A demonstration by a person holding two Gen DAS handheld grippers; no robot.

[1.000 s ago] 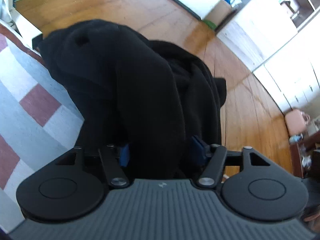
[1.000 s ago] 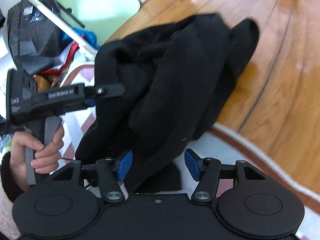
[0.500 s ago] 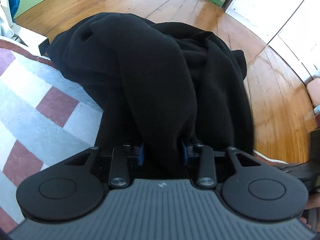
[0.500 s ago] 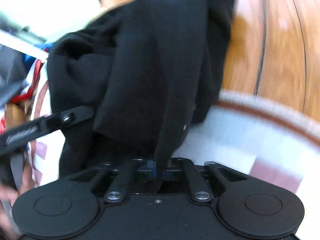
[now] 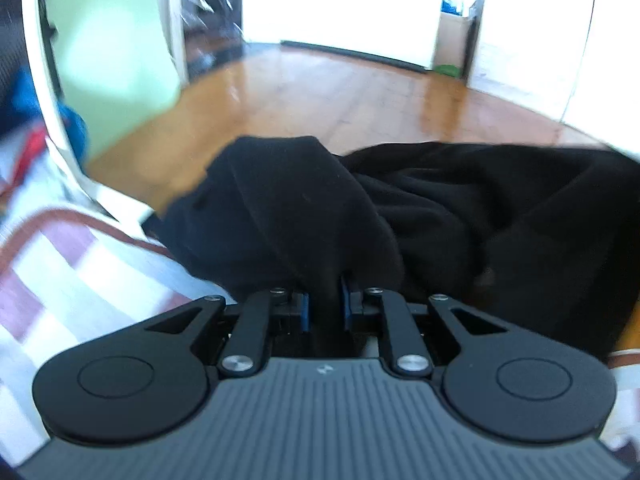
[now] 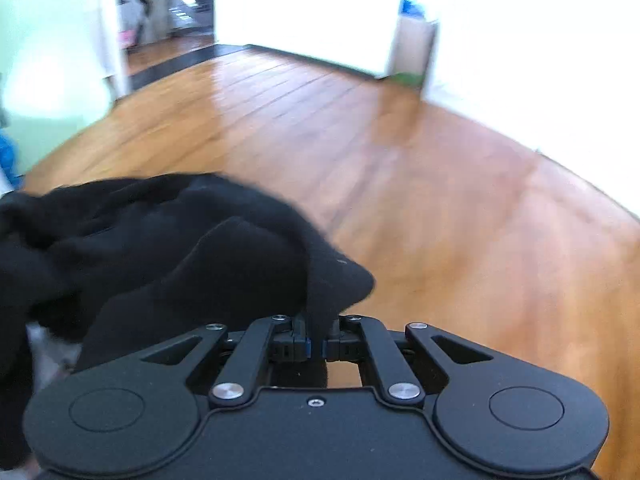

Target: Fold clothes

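Gripping a fold of the black garment, the left gripper has its blue pads pressed close on the cloth between them; the fabric rises in a hump straight ahead of it and spreads off to its right in loose dark folds. Over on the other side the right gripper is likewise clenched on the same black garment, a thin pinch of cloth standing up between its nearly closed fingers; from there the bulk hangs away to its left. A striped rug in white and reddish brown lies beneath the left side; the wooden floor stretches beyond, glossy and blurred.
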